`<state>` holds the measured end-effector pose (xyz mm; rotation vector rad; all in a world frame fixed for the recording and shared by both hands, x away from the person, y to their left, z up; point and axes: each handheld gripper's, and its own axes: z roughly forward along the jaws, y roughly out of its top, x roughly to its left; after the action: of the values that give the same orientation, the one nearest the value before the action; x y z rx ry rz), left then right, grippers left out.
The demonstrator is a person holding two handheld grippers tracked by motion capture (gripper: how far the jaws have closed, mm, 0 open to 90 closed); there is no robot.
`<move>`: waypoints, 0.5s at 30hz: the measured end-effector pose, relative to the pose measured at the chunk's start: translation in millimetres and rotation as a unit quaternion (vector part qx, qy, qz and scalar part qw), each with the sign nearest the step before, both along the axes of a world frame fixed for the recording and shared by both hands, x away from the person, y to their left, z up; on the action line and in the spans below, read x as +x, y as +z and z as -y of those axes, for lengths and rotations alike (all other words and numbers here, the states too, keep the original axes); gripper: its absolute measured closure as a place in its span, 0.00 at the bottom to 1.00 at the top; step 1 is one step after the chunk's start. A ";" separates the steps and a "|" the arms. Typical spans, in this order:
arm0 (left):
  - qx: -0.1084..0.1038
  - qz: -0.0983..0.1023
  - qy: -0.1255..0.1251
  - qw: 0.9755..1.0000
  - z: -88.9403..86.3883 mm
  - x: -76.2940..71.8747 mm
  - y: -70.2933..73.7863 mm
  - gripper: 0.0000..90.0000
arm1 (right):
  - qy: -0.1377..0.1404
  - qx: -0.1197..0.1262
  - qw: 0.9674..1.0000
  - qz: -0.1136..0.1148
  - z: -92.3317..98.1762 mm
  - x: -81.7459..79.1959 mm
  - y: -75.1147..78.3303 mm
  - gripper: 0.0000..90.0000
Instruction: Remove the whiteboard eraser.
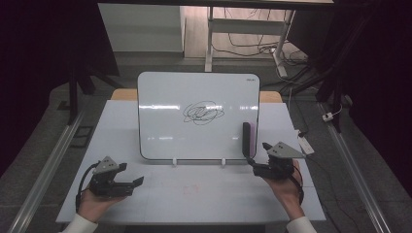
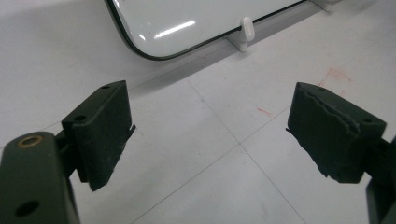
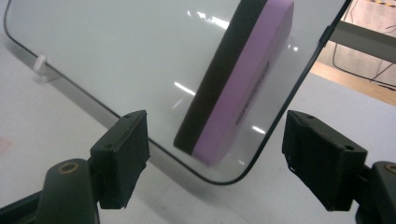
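On the white table (image 1: 204,194) a whiteboard (image 1: 165,121) stood propped on two small white supports (image 1: 174,161), a black scribble (image 1: 203,113) near its middle. A purple eraser (image 1: 248,137) with a black felt face clung to the board's lower right corner. Right gripper (image 1: 253,164) hovered just below that corner, jaws wide apart and empty, aimed at the eraser. Left gripper (image 1: 130,175) sat near the table's front left, well apart from the board, jaws wide open, holding nothing. Faint red marks (image 1: 190,189) showed on the tabletop.
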<state>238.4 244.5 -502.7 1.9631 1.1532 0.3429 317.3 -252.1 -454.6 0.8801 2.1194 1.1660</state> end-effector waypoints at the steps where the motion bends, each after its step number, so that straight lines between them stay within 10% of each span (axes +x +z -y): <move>1: 0.000 0.000 0.000 1.000 0.0 0.0 0.0 0.16 | -0.003 -0.002 1.000 0.001 -2.5 1.0 1.0 0.26; 15: 0.000 0.000 -0.002 1.000 -1.7 1.5 -0.7 0.16 | -0.076 -0.027 0.997 0.004 -31.4 14.0 -3.2 0.39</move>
<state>239.9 246.3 -503.4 1.9649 1.1492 0.3412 331.3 -220.7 -457.8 0.9922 2.0292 1.0270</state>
